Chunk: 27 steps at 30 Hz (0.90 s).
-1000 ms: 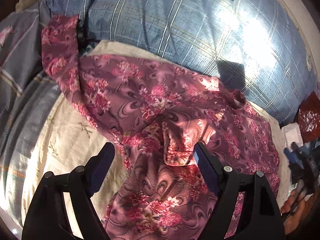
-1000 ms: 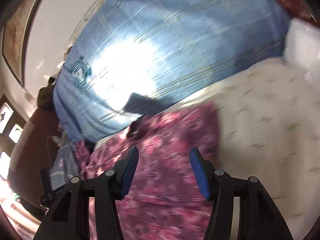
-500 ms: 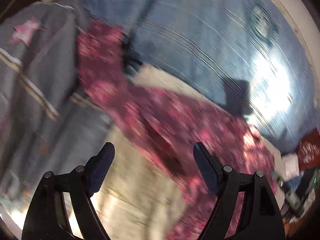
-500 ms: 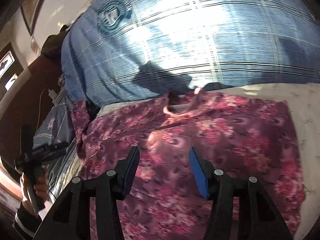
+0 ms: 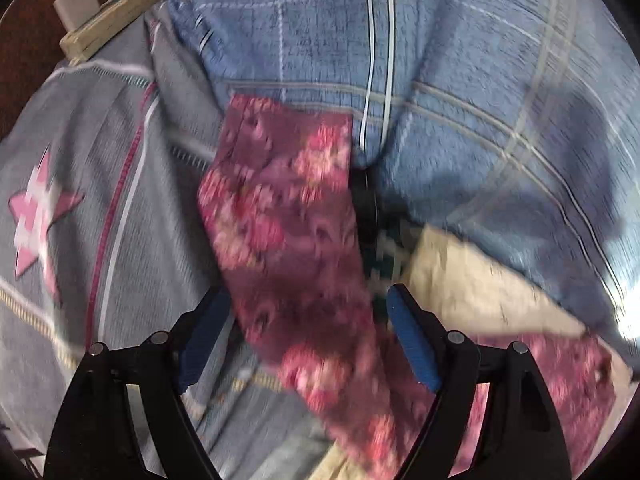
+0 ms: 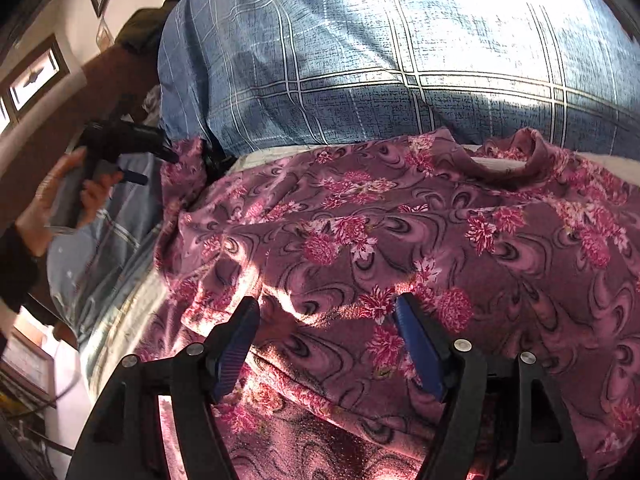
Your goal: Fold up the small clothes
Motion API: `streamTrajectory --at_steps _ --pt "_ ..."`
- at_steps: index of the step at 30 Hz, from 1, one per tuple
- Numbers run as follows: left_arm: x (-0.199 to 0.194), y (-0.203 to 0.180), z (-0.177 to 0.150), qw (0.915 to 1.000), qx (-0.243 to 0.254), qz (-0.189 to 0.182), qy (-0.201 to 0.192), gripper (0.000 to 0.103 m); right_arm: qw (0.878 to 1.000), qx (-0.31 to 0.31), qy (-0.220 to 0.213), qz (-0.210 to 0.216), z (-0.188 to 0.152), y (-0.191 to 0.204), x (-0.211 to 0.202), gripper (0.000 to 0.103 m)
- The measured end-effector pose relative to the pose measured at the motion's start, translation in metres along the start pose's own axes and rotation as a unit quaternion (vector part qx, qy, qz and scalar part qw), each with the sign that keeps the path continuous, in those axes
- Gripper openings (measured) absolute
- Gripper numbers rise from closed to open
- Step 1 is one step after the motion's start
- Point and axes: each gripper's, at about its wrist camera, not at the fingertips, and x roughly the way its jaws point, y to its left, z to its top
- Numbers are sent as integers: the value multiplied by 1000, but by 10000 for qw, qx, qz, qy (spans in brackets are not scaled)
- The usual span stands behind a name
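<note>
The left gripper [image 5: 308, 336] is spread wide with nothing between its blue pads; its fingers [image 5: 206, 330] stand either side of a sleeve [image 5: 288, 216] of the floral garment without visibly touching it, though this view is blurred. The sleeve runs long and narrow away from the gripper, its cuff end lying against the blue checked pillow [image 5: 460, 80] at the head of the bed, with a grey blanket with a pink star [image 5: 80, 184] along its left side. The right gripper [image 6: 326, 340] is also wide open and holds nothing; it hangs just over the body of the garment [image 6: 400, 240], which is spread flat across the bed, its long axis running away toward the same pillow [image 6: 360, 48], neckline at the far end touching the pillow's lower edge. At the far left, the left hand [image 6: 68, 196] holds its gripper close to the sleeve's cuff [image 6: 184, 160].
</note>
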Motion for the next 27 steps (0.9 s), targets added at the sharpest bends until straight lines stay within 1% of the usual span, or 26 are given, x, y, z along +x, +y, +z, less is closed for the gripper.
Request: streamTrajectory --at_steps 2,4,6,8,11,12,13,14,15,16,18,20,24,27 --pt "-2 3 9 9996 -197 -17 -217 81 9999 80 -31 113 1 -2 1 73" --pt "3 4 19 9993 -262 -138 -241 81 9997 123 -50 182 1 -3 1 74" --pt "13 4 26 9994 -267 -72 -209 81 9996 140 -63 249 1 -4 1 75" --pt "22 3 30 9991 -315 39 -264 81 9994 170 -79 305 1 -5 1 76" --pt "37 4 31 9985 -446 80 -309 81 9990 223 -100 379 0 -6 1 76" --pt "43 5 29 9984 -460 132 -315 67 9989 235 -105 398 1 -6 1 76" --pt "49 6 28 9985 -456 115 -279 41 9988 243 -106 412 1 -6 1 76" --pt "53 7 28 9985 -486 -50 -235 35 9987 247 -110 423 1 -6 1 76" --pt "52 12 26 9977 -595 -127 -308 28 9987 254 -112 432 2 -7 1 76" --pt "50 15 25 9971 -668 -81 -350 14 9986 259 -114 438 2 -7 2 76" --pt "45 22 22 9965 -720 -116 -409 14 9987 258 -114 435 2 -6 2 76" --pt "31 31 14 9946 -823 -339 -534 14 9986 260 -116 438 3 -7 3 76" --pt "-17 49 -9 9921 -635 -697 -830 14 9986 261 -112 436 3 -6 3 76" --pt "-55 59 -27 9882 -486 -996 -1056 14 9987 262 -110 433 3 -6 3 76"
